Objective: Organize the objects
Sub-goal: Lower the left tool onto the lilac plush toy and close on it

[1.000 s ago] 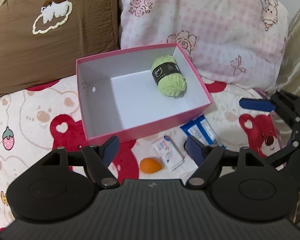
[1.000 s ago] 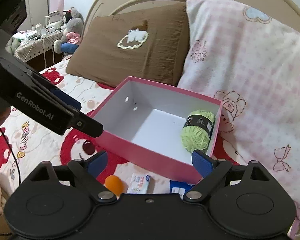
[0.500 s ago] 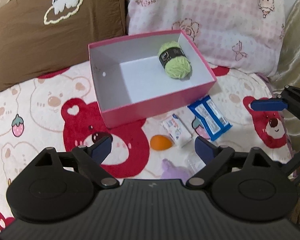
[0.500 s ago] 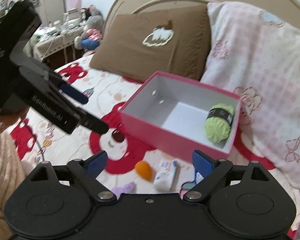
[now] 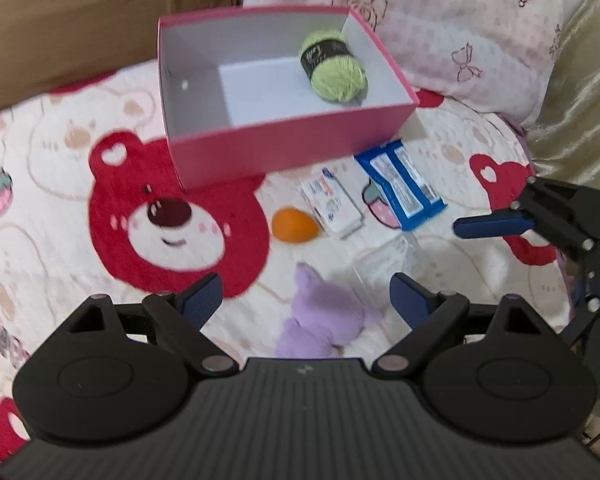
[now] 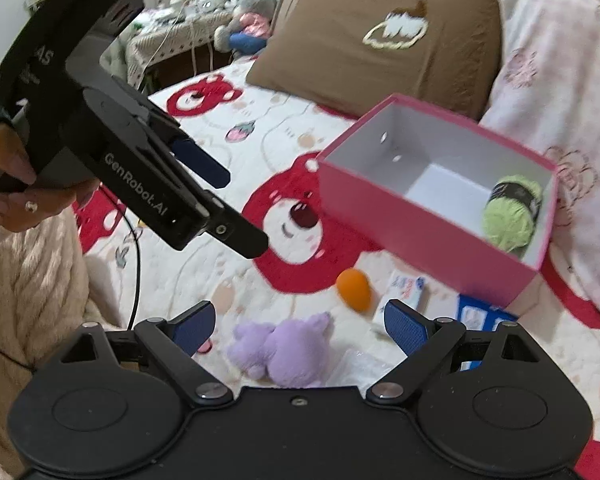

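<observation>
Box: pink box (image 5: 284, 148) is sitting open on the bed (image 5: 52, 240) against the pillows, its mouth facing up so things can be dropped in.
Already sorted: green yarn ball (image 5: 334, 70) is lying inside the box, at its far right corner.
Waiting: purple plush toy (image 5: 320, 316), orange egg-shaped thing (image 5: 294, 226), small white packet (image 5: 332, 204), blue packet (image 5: 400, 184) and a clear plastic piece (image 5: 380, 264) are lying loose on the bed in front of the box, near one another.
Left tongs (image 5: 302, 296): I am holding them spread wide with nothing between them, angled down over the plush toy, which looks like my likeliest pick.
Right tongs (image 6: 296, 326): I am holding these spread and empty too, pointing down at the same cluster, the plush toy lying just ahead of the tips.
Spacing: I am keeping the two tools apart, so each has its own way into the pile.
</observation>
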Available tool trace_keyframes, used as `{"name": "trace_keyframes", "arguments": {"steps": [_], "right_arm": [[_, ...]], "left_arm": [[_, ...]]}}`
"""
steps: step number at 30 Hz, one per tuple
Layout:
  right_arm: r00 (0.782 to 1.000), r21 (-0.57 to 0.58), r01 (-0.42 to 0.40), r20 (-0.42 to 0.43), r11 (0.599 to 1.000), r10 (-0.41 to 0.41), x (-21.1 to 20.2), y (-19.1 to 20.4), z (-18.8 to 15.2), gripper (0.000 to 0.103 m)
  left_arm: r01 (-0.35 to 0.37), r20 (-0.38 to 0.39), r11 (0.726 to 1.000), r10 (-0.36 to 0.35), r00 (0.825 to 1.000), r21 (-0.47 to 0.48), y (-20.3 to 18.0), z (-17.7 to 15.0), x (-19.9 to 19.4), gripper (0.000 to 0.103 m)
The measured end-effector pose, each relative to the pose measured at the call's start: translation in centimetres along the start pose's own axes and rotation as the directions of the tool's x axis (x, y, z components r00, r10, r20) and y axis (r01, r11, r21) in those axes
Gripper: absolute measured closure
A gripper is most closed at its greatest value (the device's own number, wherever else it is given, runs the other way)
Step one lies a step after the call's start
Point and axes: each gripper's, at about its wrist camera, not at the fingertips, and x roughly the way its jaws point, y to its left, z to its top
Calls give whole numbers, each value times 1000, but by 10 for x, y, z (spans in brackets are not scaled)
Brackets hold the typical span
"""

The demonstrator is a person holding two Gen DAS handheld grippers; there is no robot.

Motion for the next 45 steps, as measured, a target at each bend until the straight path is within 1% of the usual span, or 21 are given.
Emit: {"name": "trace_keyframes", "arguments": {"steps": [3, 6, 10, 13, 15, 17, 19, 20, 24, 27, 30, 33, 35, 38, 41, 43, 44, 45], "right_arm": [[1000, -13, -9, -24, 1000, 9, 12, 4, -7, 9], [999, -16, -17, -44, 1000, 16, 23, 7, -12, 10], [998, -38, -20, -56, 999, 18, 27, 17, -9, 10], [998, -86, -14, -58, 996, 9, 31, 26, -11, 10], [996, -67, -22, -83, 998, 16, 39, 25, -15, 11], [993, -57, -16, -115, 998, 9, 50, 24, -22, 13], [991, -88, 8, -130, 996, -19, 60, 28, -28, 13], [991, -96, 7, -133, 995, -20, 63, 29, -30, 13], [990, -62, -13, -138, 998, 5, 77, 25, -34, 13], [990, -40, -15, -140, 999, 9, 89, 20, -38, 13], [989, -5, -30, -148, 1000, 29, 99, 15, -41, 14], [984, 68, -55, -163, 996, 66, 112, 6, -47, 15], [983, 109, -46, -170, 993, 65, 119, 2, -52, 16], [984, 131, -41, -166, 991, 62, 125, 1, -56, 19], [985, 112, -23, -170, 993, 42, 130, 4, -58, 22], [985, 101, -16, -169, 995, 33, 131, 7, -59, 22], [985, 102, -16, -168, 995, 33, 131, 6, -60, 22], [985, 103, -17, -167, 995, 35, 131, 6, -60, 22]], "left_arm": [[-23, -4, 1000, 23, 1000, 6, -1, -11, 11, 12], [-10, 11, 1000, 10, 1000, 5, 0, -19, 20, 12], [-1, 12, 1000, 1, 1000, 18, -1, -29, 27, 12], [10, 24, 1000, -10, 1000, -5, 1, -36, 35, 12], [-1, 19, 1000, 2, 1000, -15, 1, -43, 45, 12], [9, -4, 999, -9, 1000, -41, 4, -51, 55, 12], [26, -24, 997, -28, 999, -69, 7, -57, 64, 13], [28, -26, 996, -30, 999, -83, 10, -60, 68, 13], [47, -22, 989, -50, 998, -138, 17, -71, 78, 14], [46, -20, 986, -50, 999, -162, 19, -76, 85, 19], [42, -2, 983, -43, 999, -179, 21, -79, 90, 20], [34, 14, 985, -32, 999, -171, 20, -81, 93, 20], [48, 3, 979, -49, 999, -199, 22, -82, 97, 20], [69, -23, 967, -77, 997, -246, 27, -85, 104, 26], [83, -60, 954, -105, 993, -288, 31, -89, 112, 37], [98, -91, 938, -136, 987, -332, 35, -91, 117, 38], [101, -90, 935, -139, 986, -340, 36, -91, 117, 40], [94, -81, 940, -127, 989, -328, 35, -91, 116, 45]]}}
